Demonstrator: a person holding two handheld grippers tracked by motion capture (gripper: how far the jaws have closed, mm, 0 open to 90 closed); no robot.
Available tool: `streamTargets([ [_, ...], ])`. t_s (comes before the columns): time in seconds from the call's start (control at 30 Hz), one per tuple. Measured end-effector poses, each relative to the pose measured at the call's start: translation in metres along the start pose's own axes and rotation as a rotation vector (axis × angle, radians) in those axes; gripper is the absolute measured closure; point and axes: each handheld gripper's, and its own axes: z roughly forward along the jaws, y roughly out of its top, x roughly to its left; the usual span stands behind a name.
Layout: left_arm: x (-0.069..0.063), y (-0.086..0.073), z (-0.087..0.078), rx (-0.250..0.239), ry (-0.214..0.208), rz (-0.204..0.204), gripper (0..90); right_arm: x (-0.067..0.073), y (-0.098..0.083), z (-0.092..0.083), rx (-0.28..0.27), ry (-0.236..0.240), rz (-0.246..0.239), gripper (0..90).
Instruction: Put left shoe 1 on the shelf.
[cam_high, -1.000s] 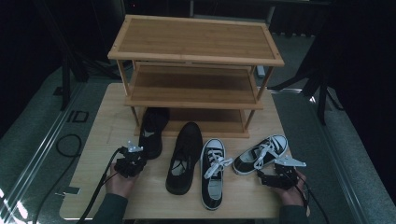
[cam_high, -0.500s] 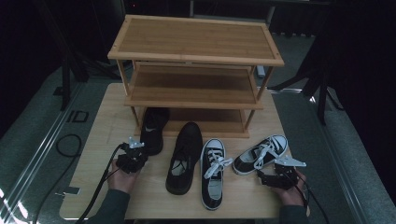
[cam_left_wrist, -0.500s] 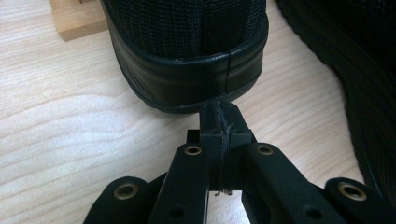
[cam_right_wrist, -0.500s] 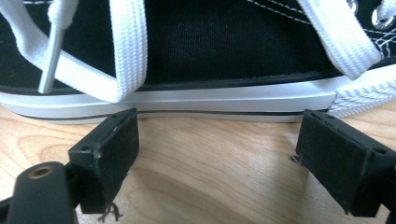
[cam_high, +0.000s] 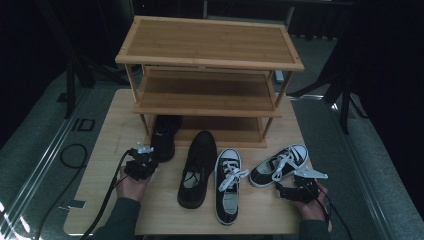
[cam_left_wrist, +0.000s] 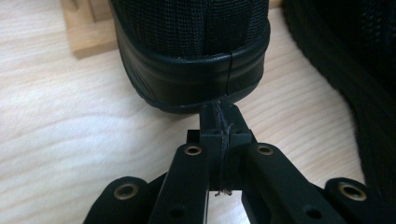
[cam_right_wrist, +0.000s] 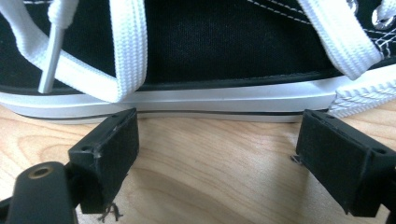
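The step in hand appears to be stowing shoes on the shoe rack (cam_high: 210, 60), beginning with the black shoe (cam_high: 163, 137) at the left. That shoe is lying on the surface (cam_high: 105, 165) with its toe end under the rack's lowest shelf and its heel pointing toward the person. The left gripper (cam_high: 142, 159) is sitting at that heel; in the left gripper view its fingers (cam_left_wrist: 219, 123) are pressed together, holding nothing, with their tips touching the rubber heel band of the black shoe (cam_left_wrist: 196, 60). This is reading as a push rather than a grasp.

The right gripper (cam_high: 296, 186) is resting just beside the black-and-white sneaker (cam_high: 279, 165) at the right. In the right gripper view its fingers (cam_right_wrist: 109, 154) are spread wide, holding nothing, facing the white sole of the sneaker (cam_right_wrist: 196, 100).

The next move is likely calling for a straight push along the shoe's length, kept low on the heel so the shoe slides onto the bottom shelf without twisting against the rack post.

A second black shoe (cam_high: 197, 167) and a second sneaker (cam_high: 227, 182) are lying between the two grippers.

No brand, label or readable writing is showing on any shoe or on the rack
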Motion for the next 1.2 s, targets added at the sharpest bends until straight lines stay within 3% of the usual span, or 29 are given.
streamTargets([
  [0.2, -0.002, 0.013, 0.004, -0.029, 0.003, -0.011, 89.4, 0.0, 0.0, 0.0, 0.0, 0.0, 0.0, 13.2],
  [0.37, -0.005, 0.02, 0.01, -0.012, 0.015, 0.008, 89.5, 0.0, 0.0, 0.0, 0.0, 0.0, 0.0, 13.2],
  [0.53, -0.009, 0.016, 0.014, 0.003, 0.02, 0.025, 89.4, 0.0, 0.0, 0.0, 0.0, 0.0, 0.0, 13.2],
  [1.2, 0.005, 0.036, 0.03, -0.013, 0.064, -0.012, 89.4, 0.0, 0.0, 0.0, 0.0, 0.0, 0.0, 13.2],
])
